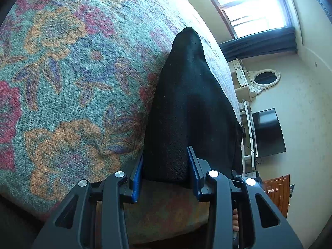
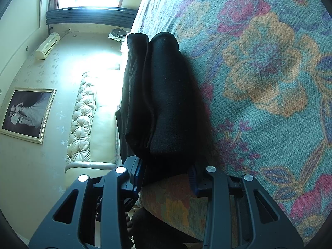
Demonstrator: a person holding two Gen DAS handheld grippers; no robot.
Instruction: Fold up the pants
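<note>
Left gripper (image 1: pixel 166 172) pinching black pants (image 1: pixel 186 108), blue pads pressing both sides of fabric. Right gripper (image 2: pixel 166 176) clamping thick folded bundle of same pants (image 2: pixel 164 95), several layers showing. Pants lying near edge of floral bedspread (image 1: pixel 62 83). Room around: bright window (image 1: pixel 255 2), TV (image 1: pixel 267 132), tufted headboard (image 2: pixel 83 112), framed photo (image 2: pixel 27 114). No containers anywhere.

Daylight enters through the window (image 1: pixel 255 6), which is blown out to white in both views. The headboard (image 2: pixel 87 112) is partly washed out by glare. The black pants (image 1: pixel 186 108) read as a near-featureless dark mass, casting soft shadow on the bedspread (image 2: pixel 269 83). Strong fisheye curvature; dark vignette at corners. Focus adequate.
</note>
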